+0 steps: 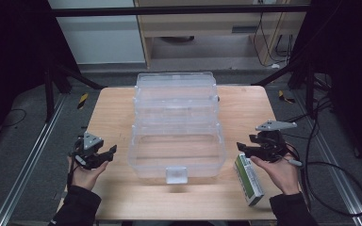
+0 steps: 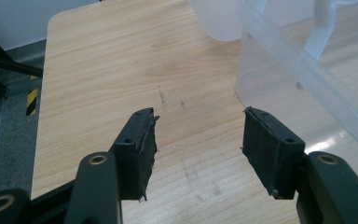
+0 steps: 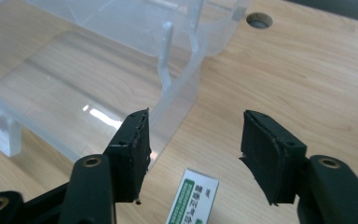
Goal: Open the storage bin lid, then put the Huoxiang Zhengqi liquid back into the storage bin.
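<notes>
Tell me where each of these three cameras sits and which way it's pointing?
High view: fixed above the near edge of the table, looking forward and down on the clear plastic box; both forearms, hands, left gripper and right gripper show.
Left gripper view: rides the left gripper, looking along its open jaws at bare wood and the box's side.
Right gripper view: rides the right gripper, looking along its open jaws at the box and the green-and-white carton.
Shared: all three see the box and the table.
</notes>
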`<move>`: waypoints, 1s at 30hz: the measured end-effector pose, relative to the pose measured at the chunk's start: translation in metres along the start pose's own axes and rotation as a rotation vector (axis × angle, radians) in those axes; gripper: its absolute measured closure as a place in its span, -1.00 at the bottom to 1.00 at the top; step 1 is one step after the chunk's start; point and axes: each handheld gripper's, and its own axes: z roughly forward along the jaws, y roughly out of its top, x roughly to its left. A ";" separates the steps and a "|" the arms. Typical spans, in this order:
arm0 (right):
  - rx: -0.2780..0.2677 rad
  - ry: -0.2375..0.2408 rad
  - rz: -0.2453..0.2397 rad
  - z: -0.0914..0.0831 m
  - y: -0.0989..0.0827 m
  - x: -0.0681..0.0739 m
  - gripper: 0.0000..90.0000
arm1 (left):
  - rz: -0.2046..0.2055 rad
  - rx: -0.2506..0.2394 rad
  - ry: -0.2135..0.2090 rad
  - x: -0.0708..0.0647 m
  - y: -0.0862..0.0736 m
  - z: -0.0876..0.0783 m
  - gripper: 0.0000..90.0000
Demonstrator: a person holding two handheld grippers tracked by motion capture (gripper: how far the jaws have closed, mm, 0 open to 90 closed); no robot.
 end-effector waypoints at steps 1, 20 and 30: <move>0.015 -0.006 0.000 -0.001 0.001 0.000 -0.07 | -0.002 0.000 0.002 0.001 0.000 0.000 -0.05; 0.183 -0.036 -0.014 -0.008 0.001 0.011 -0.18 | 0.012 0.021 0.007 0.000 -0.004 0.007 -0.08; 0.271 -0.034 -0.014 -0.004 -0.005 0.017 -0.17 | 0.014 0.037 0.022 0.003 -0.006 0.009 -0.10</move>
